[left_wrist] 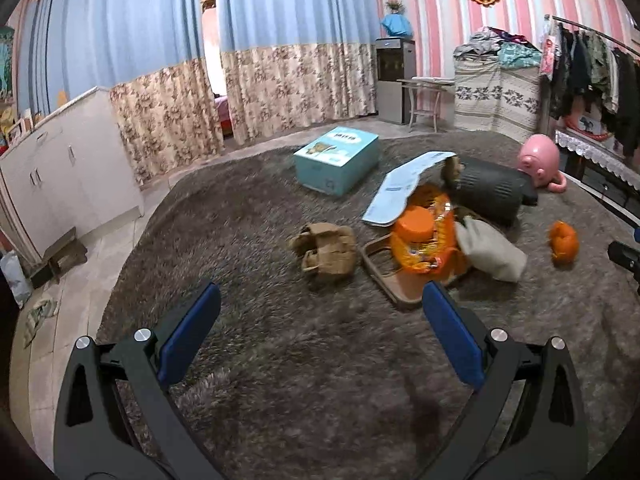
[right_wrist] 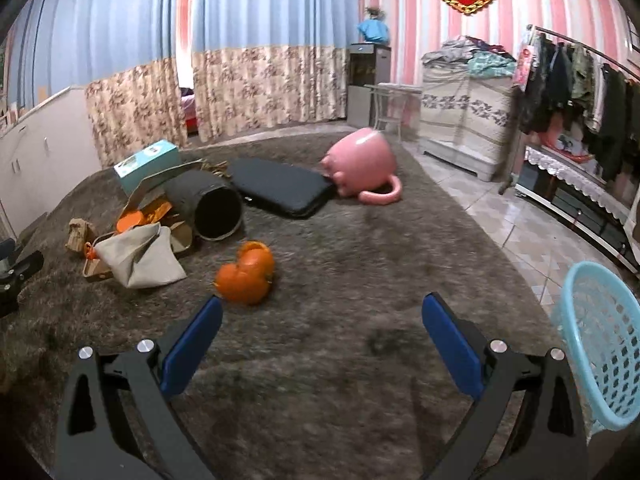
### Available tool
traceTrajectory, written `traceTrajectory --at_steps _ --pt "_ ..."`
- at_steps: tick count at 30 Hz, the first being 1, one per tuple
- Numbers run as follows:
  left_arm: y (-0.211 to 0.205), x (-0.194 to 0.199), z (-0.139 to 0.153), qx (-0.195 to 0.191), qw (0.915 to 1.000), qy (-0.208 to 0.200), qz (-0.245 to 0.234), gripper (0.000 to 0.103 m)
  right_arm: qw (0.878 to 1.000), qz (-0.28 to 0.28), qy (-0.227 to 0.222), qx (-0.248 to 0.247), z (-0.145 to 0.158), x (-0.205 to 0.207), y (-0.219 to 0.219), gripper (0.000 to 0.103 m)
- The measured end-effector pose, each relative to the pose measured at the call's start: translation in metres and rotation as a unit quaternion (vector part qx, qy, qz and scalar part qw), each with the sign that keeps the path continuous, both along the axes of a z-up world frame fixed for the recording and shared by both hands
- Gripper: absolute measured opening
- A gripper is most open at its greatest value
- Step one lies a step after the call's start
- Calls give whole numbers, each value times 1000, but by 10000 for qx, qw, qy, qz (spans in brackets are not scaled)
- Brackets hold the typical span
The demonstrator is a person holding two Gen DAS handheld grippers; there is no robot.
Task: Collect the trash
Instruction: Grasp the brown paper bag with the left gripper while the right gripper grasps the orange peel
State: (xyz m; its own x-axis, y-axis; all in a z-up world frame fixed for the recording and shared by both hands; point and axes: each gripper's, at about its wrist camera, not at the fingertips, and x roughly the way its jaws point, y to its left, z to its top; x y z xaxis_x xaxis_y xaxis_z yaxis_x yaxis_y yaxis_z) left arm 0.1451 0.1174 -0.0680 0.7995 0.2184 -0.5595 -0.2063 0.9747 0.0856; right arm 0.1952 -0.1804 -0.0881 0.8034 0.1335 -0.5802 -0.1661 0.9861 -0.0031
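I hold both tongs, left [left_wrist: 320, 308] and right [right_wrist: 322, 316], spread wide and empty above the shaggy carpet [right_wrist: 340, 380]. Orange peel [right_wrist: 245, 276] lies just ahead of the right tongs, with the trash pile [left_wrist: 436, 240] farther off. My worry: the pile could snag the pads, or they could crush the peel.

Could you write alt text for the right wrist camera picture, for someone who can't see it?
An open right hand-held gripper hovers over a shaggy grey-brown rug, empty, with crumpled orange trash just ahead. Farther back lie a tipped black bin, a beige bag and a pink mug; a light blue basket stands at right.
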Motion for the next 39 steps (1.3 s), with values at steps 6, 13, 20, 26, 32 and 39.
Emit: traceTrajectory --at_steps 6,13,20,26,32,39 --pt "15 30 -4 -174 9997 134 73 97 9997 154 127 -105 -6 13 18 98" --pt "23 71 -16 -233 9988 427 20 84 9994 191 239 -188 -9 22 27 97" --pt "29 92 -28 -512 9957 740 -215 65 9988 288 344 -193 -8 38 39 91" --pt "35 95 -31 -754 9939 761 -271 51 9953 588 718 -275 -20 52 56 53" --pt "29 81 -18 -443 9978 484 -98 50 9961 608 623 -145 -15 44 50 28" --pt "6 55 25 -232 9995 19 -191 50 9995 289 126 61 21 17 5 27"
